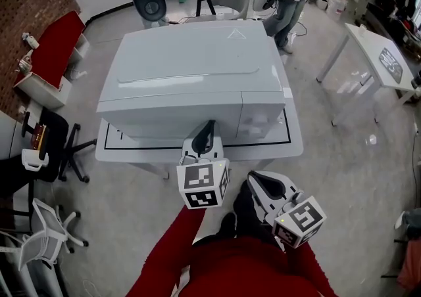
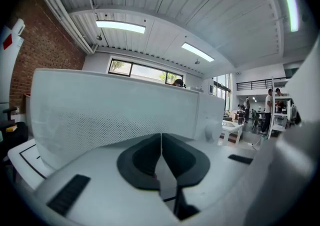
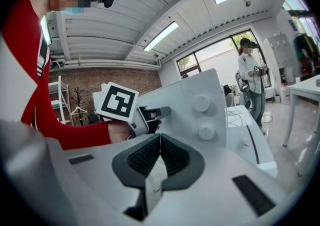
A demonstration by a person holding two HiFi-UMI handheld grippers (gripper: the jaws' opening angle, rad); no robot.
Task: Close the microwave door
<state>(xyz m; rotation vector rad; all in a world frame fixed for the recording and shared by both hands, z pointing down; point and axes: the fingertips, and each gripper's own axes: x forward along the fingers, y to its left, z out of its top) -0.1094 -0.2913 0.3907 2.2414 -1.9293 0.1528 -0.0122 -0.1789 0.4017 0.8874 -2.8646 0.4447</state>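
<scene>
**Left tool (image 1: 209,128) at the front of a large white box-shaped microwave (image 1: 191,72)**

The microwave sits on a white desk (image 1: 296,148), and its perforated white door (image 1: 171,118) looks flush with the body. The left tool, jaws pressed together on nothing, points at that door from close by. The right tool (image 1: 255,181), also closed and empty, hangs back. A hard push might slide the microwave along the desk instead of latching the door. No brand is legible, only a faint triangle mark (image 1: 237,34) on top.
</scene>
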